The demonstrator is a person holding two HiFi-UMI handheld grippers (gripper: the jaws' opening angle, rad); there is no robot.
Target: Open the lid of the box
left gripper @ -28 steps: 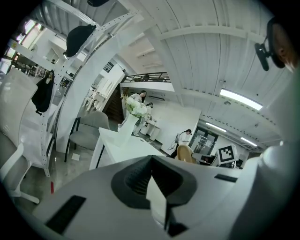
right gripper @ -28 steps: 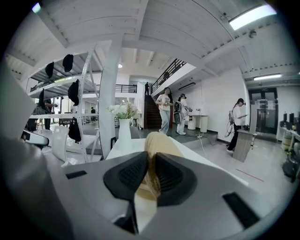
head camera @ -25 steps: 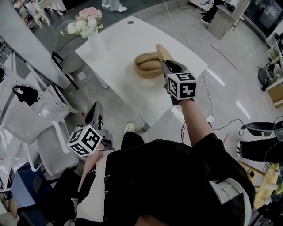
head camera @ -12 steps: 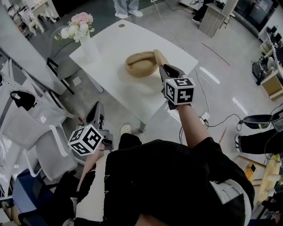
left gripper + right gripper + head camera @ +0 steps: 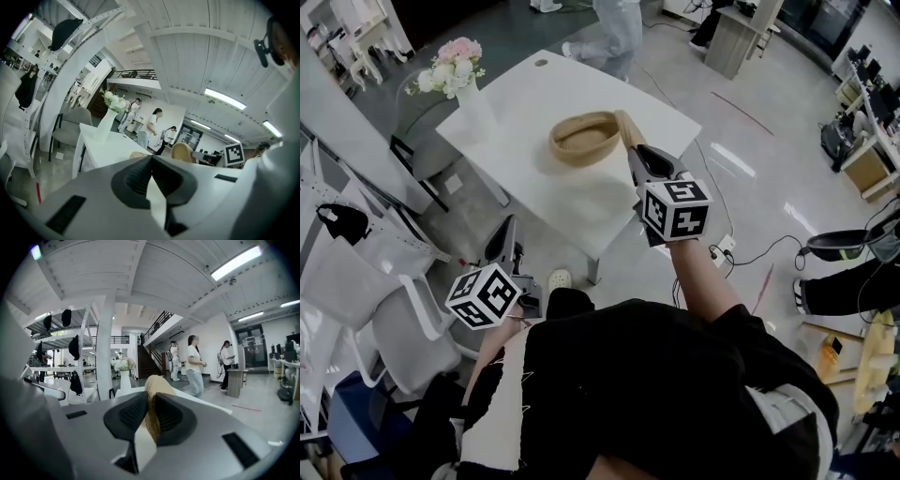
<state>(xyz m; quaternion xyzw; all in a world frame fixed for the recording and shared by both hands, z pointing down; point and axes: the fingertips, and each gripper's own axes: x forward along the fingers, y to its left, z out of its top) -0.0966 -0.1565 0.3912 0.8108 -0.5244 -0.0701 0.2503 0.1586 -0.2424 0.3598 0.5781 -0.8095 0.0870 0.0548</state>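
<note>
A tan woven round box [image 5: 579, 139] stands open on the white table [image 5: 534, 187]. Its lid [image 5: 627, 129] stands on edge at the box's right rim, gripped by my right gripper [image 5: 637, 156]. In the right gripper view the woven lid [image 5: 156, 383] is pinched between the pads of the right gripper [image 5: 151, 414]. My left gripper [image 5: 502, 240] hangs low at the left, short of the table, shut with nothing in it. In the left gripper view the left gripper [image 5: 151, 162] has its jaws together, with the box [image 5: 138, 154] and the lid [image 5: 182, 152] beyond them.
A white vase of flowers [image 5: 465, 86] stands at the table's left corner, a grey chair [image 5: 414, 141] behind it. White chairs [image 5: 403, 328] and a rack of bags are at my left. A person [image 5: 615, 26] stands past the table. Cables [image 5: 741, 253] lie on the floor at the right.
The table and box have slid up and left in the head view. My right gripper keeps the lid on edge beside the box. A person has come into view behind the table.
</note>
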